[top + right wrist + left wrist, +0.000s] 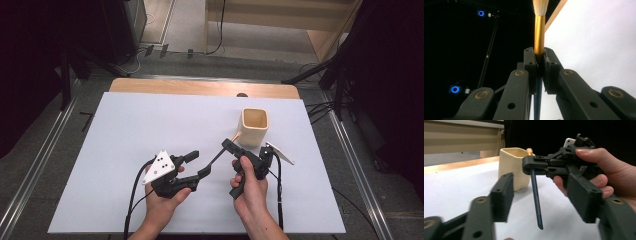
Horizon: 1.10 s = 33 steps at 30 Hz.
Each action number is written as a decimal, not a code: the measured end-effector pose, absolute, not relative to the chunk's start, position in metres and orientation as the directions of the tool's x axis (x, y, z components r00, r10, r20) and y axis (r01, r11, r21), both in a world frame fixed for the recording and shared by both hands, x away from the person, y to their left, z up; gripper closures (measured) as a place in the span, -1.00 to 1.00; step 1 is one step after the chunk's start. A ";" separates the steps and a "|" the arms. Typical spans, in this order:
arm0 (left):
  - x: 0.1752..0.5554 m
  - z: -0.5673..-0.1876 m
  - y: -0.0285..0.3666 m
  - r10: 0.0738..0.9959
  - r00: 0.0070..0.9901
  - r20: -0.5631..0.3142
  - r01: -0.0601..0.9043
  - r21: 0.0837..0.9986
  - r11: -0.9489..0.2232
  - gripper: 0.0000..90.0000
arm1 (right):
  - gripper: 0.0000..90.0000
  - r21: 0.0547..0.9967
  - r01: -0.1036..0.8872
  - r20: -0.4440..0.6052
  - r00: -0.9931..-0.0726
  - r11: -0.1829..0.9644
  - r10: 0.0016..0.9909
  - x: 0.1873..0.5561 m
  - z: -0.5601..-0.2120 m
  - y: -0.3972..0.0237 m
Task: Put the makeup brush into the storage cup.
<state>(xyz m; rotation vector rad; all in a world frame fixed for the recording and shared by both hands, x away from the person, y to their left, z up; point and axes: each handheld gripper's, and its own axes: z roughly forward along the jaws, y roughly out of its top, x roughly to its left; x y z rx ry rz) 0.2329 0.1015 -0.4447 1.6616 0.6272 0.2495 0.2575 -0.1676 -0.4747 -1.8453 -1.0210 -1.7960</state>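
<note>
A paintbrush (pixel 216 159) with a dark blue handle, gold ferrule (pixel 539 32) and pale bristles is held above the white table. My right gripper (pixel 230 145) is shut on it near the ferrule, pads (pixel 530 62) pressed against the handle. In the left gripper view the handle (pixel 536 200) hangs down from the right gripper (pixel 534 165), its pointed end free. My left gripper (pixel 196 167) is open, jaws on either side of the handle's lower end without touching it (pixel 543 195). A cream square cup (pixel 254 127) stands upright just beyond the right gripper, also the cup (pixel 512 167).
A white sheet (pixel 150 130) covers the table, with a wooden edge (pixel 200 87) at the far side. Metal rails (pixel 40 160) run along the floor on both sides. Wooden furniture (pixel 280 20) stands beyond the table.
</note>
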 end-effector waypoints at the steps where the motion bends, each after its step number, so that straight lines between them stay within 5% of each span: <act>1: 0.234 -0.444 0.103 0.525 0.829 -0.192 0.267 0.961 -0.070 -0.21 | 0.87 0.235 0.704 0.964 -0.082 -0.670 0.252 0.257 -0.473 -0.168; 10: 0.240 -0.444 0.111 0.459 0.859 -0.227 0.292 0.954 -0.074 -1.00 | 0.87 0.418 0.645 0.895 -0.171 -0.640 0.412 0.255 -0.461 -0.172; 26: 0.244 -0.440 0.134 0.495 0.846 -0.197 0.267 0.961 -0.075 -1.00 | 0.87 0.619 0.561 0.768 -0.285 -0.550 0.573 0.249 -0.444 -0.168; 33: 0.245 -0.439 0.148 0.530 0.831 -0.169 0.247 0.966 -0.079 -1.00 | 0.87 0.752 0.476 0.636 -0.338 -0.456 0.694 0.247 -0.437 -0.167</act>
